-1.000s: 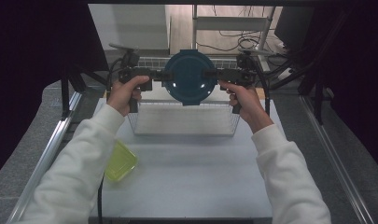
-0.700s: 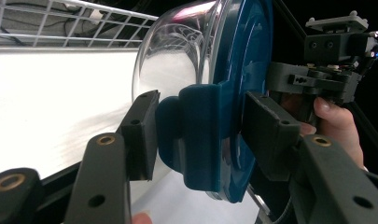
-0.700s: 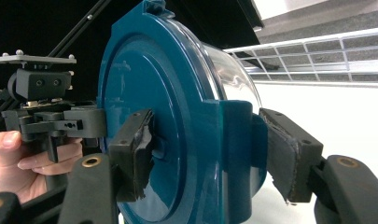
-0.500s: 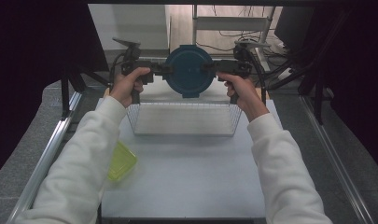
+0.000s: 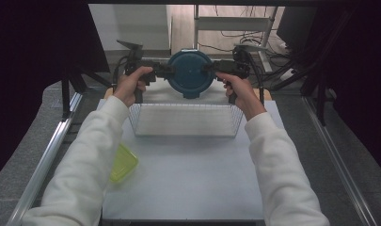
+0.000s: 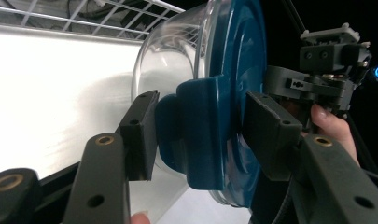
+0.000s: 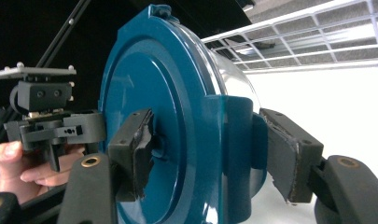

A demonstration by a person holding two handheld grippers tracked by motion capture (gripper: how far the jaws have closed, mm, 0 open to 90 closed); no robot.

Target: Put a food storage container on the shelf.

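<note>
While my left gripper [image 5: 161,71] and right gripper [image 5: 211,69] each stay clamped, jaws half-wide, on a latch of the blue-lidded container [image 5: 190,73], it hangs beyond the wire basket [image 5: 184,120]. Since a second ago, I've carried it farther from me.

Lid [image 5: 190,71]: blue plastic, smooth, semi-gloss. Bowl [image 6: 170,51] under it: clear plastic or glass, can't tell which, glossy w/ reflections. Left tongs [image 6: 198,135] & right tongs [image 7: 214,149]: matt black plastic bodies, brass-look inserts; right pads worn, rough-edged. Basket [image 5: 183,120]: white-coated wire. Worktop [image 5: 188,179]: white, matt, smooth. Small box [image 5: 122,162]: translucent yellow-green plastic. Sleeves [image 5: 84,160]: white soft cloth.
</note>
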